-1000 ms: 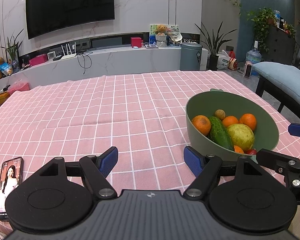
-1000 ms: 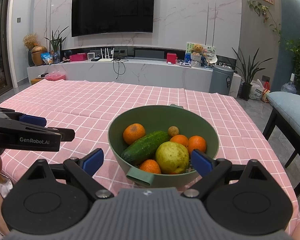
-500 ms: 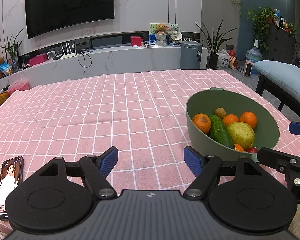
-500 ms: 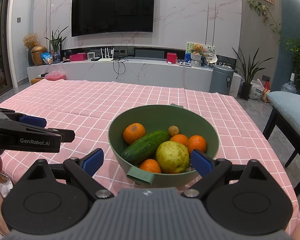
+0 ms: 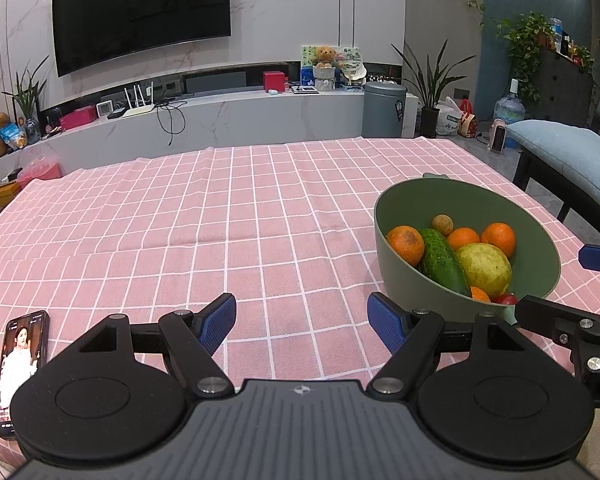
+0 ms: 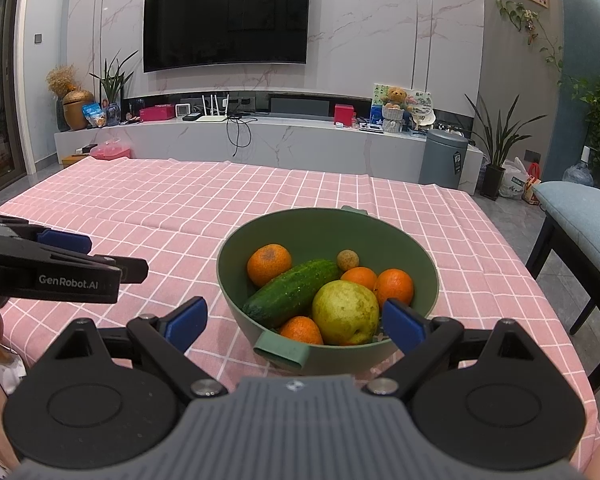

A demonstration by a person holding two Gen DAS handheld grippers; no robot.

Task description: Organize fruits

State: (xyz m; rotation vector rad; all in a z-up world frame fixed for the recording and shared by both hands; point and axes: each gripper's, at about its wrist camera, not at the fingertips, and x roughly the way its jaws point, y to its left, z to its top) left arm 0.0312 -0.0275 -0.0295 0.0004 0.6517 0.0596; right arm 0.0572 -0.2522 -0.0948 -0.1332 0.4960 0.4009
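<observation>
The one line we can read is "GenRobot.AI", in white on the black side of the left claw (image 6: 112, 270) as the right camera sees it; the writing on the phone (image 5: 22, 368) screen is too small for us to make out.

Our bowl (image 6: 428, 276) stands on the pink checked cloth (image 5: 220, 232), just ahead of the right claw (image 6: 296, 320). Its near tab handle sits between our right fingers (image 6: 404, 324), which are spread wide on either side of the near rim and grip nothing. In the bowl we see a cucumber (image 6: 292, 292) lying aslant, a pear (image 6: 346, 312) beside it, four oranges (image 6: 269, 264) around them, a small brown fruit (image 6: 348, 260) at the back and, in the left camera, a bit of something red (image 5: 505, 299) at the near rim.

From the left claw (image 5: 302, 322) the bowl (image 5: 540, 280) lies ahead and to the right, its wall just beyond our right-hand finger. These jaws too stand wide apart over bare cloth, empty. The phone lies flat at the left edge.

Both claws tilt gently down toward the table, side by side, the left one beside the bowl
</observation>
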